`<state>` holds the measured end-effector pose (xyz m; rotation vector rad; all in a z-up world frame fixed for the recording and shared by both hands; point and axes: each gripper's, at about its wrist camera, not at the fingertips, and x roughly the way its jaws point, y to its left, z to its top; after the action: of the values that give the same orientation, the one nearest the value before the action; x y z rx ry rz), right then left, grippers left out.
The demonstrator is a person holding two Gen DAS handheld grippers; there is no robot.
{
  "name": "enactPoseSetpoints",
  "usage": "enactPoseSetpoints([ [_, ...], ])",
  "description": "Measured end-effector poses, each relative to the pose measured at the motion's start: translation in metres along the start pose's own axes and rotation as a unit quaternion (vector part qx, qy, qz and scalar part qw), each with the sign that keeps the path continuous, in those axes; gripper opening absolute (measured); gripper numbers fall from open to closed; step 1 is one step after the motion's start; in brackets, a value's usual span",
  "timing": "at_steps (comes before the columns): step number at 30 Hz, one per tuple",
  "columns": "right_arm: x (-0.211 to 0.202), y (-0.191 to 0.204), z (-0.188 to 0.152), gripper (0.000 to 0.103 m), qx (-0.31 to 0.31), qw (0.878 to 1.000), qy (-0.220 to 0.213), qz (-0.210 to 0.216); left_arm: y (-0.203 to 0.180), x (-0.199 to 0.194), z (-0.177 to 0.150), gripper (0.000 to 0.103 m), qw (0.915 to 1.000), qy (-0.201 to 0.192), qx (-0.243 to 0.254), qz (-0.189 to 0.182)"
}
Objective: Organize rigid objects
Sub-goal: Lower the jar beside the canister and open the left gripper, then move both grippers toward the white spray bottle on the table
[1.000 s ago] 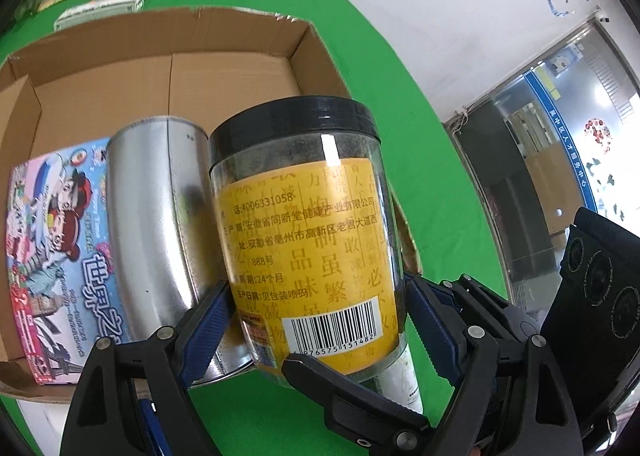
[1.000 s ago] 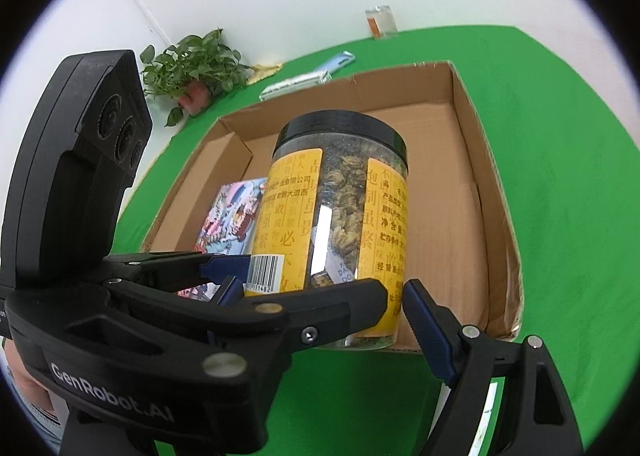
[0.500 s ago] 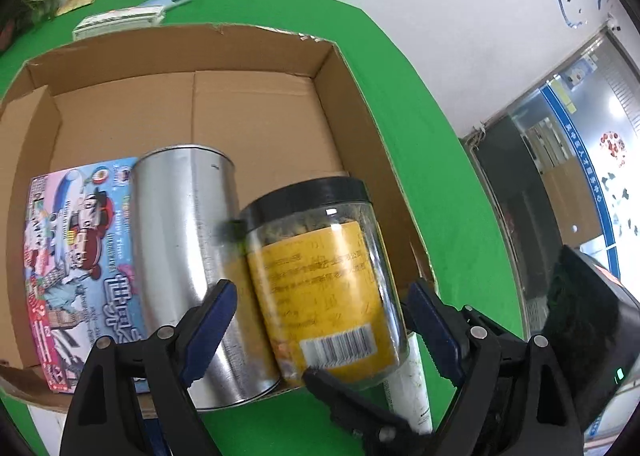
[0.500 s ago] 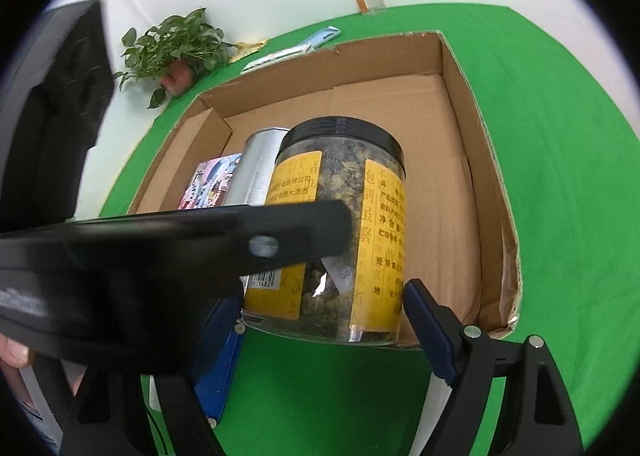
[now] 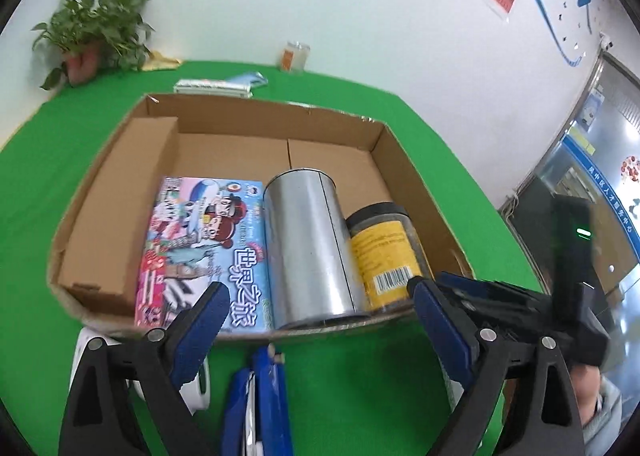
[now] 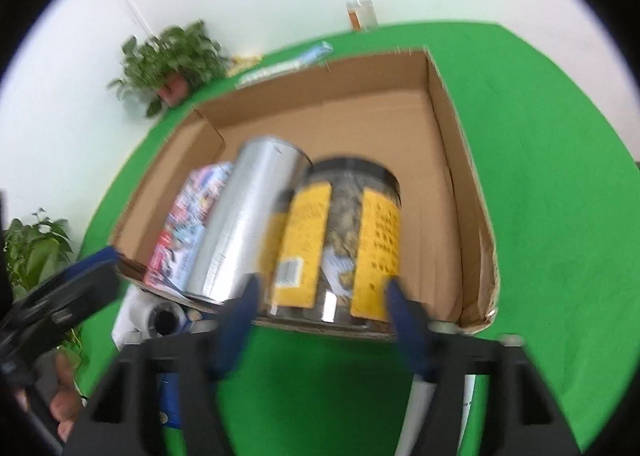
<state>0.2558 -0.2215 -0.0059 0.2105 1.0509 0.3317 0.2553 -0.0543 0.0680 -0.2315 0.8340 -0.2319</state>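
Cardboard box (image 5: 416,191) on the green bench (image 5: 48,159): a second ago you held the jar up above it, between both sets of jaws; now it lies inside, on its side, in the near right corner. That reads as this item placed. The row in the box now runs, left to right, picture book (image 5: 200,232), silver tin (image 5: 308,248), yellow-labelled jar (image 5: 384,252), the tin touching the jar, black lid pointing to the far wall.

Your left gripper (image 5: 316,320) has swung back off the jar. Its jaws are opening, spread wide, nothing between them; the jar sits ahead and right of their gap, past the box's near wall.

Your right gripper (image 6: 324,320) has barely shifted. Its jaws are closing; the frame is blurred, but the jar (image 6: 340,244) lies just beyond the tips, bottom end toward you, and the pads seem clear of it, so I judge it released.

Still loose on the bench in front of the box: a blue item (image 5: 256,404) and a white roll (image 6: 160,316), both only partly in view. Likely next candidates.
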Motion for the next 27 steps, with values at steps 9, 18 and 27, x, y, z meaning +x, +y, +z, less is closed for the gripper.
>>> enactPoseSetpoints([
  [9, -0.046, 0.023, -0.026, 0.080, -0.057, 0.993, -0.087, -0.050, -0.014, -0.049, -0.034, 0.103, 0.9912, -0.102, 0.056, 0.064],
  [18, -0.065, 0.035, -0.093, 0.085, -0.061, 0.988, -0.128, -0.062, -0.013, -0.059, -0.062, 0.060, 0.9928, -0.090, 0.051, 0.060],
  [27, -0.092, 0.043, -0.124, 0.101, -0.061, 0.978, -0.188, -0.068, -0.028, -0.075, -0.094, 0.098, 0.9920, -0.082, 0.066, 0.070],
])
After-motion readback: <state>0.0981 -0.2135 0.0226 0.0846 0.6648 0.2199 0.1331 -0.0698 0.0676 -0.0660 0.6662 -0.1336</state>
